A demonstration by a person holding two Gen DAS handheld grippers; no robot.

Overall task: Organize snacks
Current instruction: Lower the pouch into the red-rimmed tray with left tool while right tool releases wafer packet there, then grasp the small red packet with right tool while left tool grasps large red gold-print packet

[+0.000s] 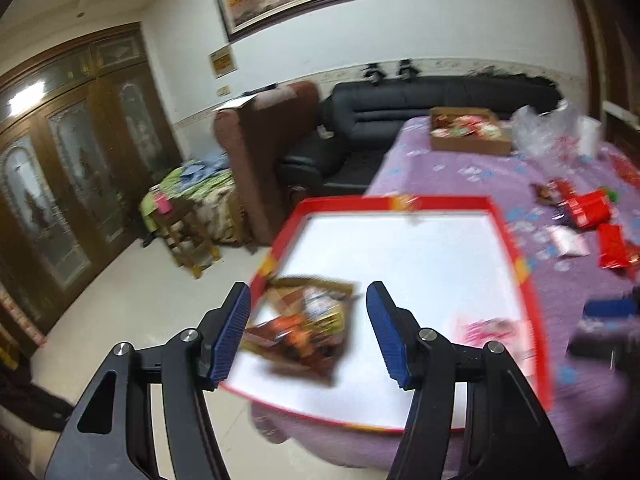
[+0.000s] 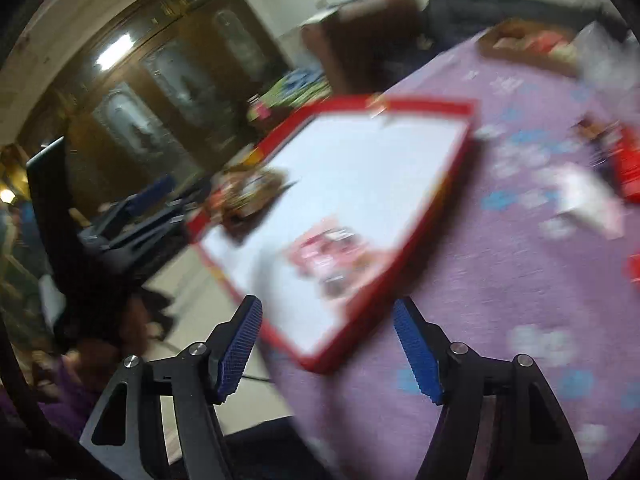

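Shallow red-rimmed tray (image 1: pixel 516 256) with a white floor, lying on the counter (image 1: pixel 460 168) under a purple patterned cloth, its near left corner overhanging the counter edge. Inside the tray, a brown and orange snack packet (image 1: pixel 304 328) at the near left corner and a pink snack packet (image 1: pixel 492 330) at the near right; both blurred, print unreadable. Left gripper (image 1: pixel 308 332) released, blue pads apart, hovering above the brown packet with nothing clamped between them; contact with the packet impossible to tell through the blur. Right gripper (image 2: pixel 328 348) also released and empty, jaws spread over the near corner of the tray, pink packet just beyond the fingertips. More red packets (image 1: pixel 592 210) and a white packet (image 1: pixel 570 242) scattered on the cloth right of the tray, well apart from it. Cardboard box (image 1: pixel 470 136) holding assorted snacks at the far end of the counter, crumpled clear plastic (image 1: pixel 548 128) just beside it to the right. Black sofa (image 1: pixel 400 120) and brown armchair (image 1: pixel 264 152) beyond the counter.
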